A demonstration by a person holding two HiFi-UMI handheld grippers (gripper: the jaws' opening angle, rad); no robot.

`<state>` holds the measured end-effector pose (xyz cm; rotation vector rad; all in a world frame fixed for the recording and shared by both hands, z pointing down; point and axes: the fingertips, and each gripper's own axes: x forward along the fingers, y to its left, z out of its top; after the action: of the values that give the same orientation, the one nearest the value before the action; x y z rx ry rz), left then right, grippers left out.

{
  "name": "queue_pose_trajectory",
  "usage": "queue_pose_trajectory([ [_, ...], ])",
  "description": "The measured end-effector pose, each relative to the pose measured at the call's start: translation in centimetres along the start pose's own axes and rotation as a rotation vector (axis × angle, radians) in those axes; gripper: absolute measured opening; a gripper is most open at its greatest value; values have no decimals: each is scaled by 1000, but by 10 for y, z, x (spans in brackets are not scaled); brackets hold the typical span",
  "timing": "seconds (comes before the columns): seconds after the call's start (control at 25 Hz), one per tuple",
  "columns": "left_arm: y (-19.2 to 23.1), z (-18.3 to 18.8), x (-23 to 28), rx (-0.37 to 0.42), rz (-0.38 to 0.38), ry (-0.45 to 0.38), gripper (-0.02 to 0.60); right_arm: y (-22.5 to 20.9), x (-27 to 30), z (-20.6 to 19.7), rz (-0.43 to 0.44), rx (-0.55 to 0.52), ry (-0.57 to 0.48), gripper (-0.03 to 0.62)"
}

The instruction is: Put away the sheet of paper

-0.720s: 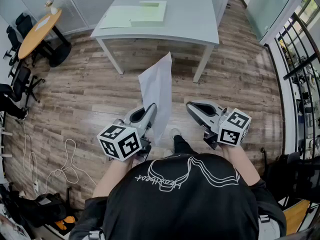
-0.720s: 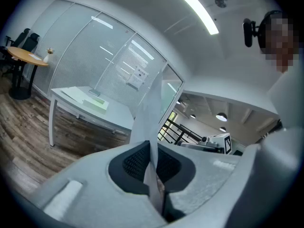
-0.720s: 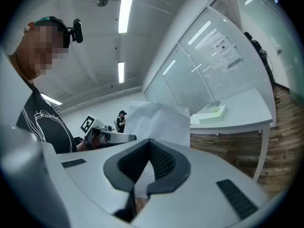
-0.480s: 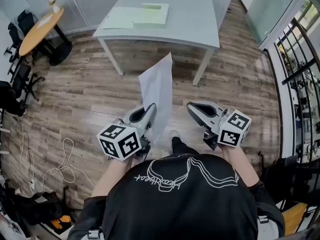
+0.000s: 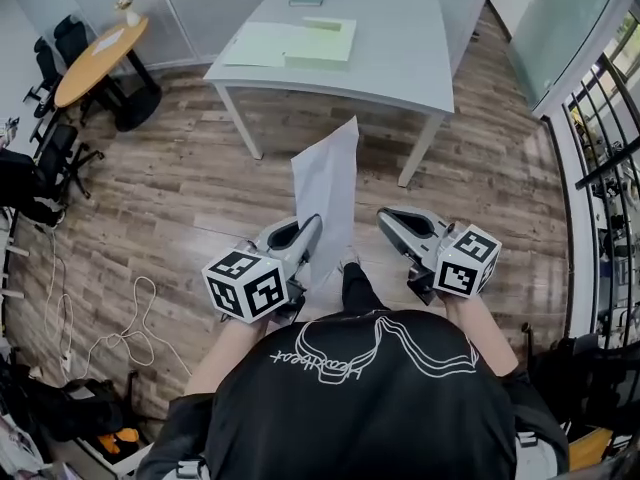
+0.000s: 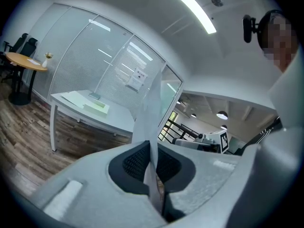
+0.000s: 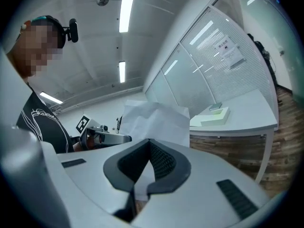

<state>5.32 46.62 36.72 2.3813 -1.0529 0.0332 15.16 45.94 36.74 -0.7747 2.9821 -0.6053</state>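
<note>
The dark bumpy pads (image 6: 135,163) of the left gripper (image 5: 311,226), shown only in its own view, are squeezed shut on the thin, crinkled sheet of paper (image 5: 328,180) held upright, the right gripper (image 5: 386,217) beside it is closed on nothing, and a flat grey table (image 5: 400,58) is seen beyond.

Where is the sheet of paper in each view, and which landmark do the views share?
Head view: sheet of paper at centre, rising from the left gripper.
Left gripper view: sheet of paper at centre, pinched between the jaws.
Right gripper view: sheet of paper at centre, beyond the jaws.
Shared landmark: the white table.
</note>
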Motion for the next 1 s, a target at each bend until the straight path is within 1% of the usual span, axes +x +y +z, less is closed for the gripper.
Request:
queue_pose_trajectory([
  [0.12,9,7,8,11,6,8,12,-11,13,8,16,-16,-7,8],
  [0.32,38,20,34,5,22,14,12,-47,35,20,59,28,-31,8],
  [0.52,70,51,75,-9,33,22,12,-107,63,41,56,72,-17,9],
  [0.68,110,74,111,-27,59,29,12,-156,101,55,79,82,1,9],
  [0.84,148,102,152,-52,67,21,12,-204,133,73,96,99,18,9],
  [1.0,181,134,189,-47,91,21,12,-250,159,96,108,103,32,8],
])
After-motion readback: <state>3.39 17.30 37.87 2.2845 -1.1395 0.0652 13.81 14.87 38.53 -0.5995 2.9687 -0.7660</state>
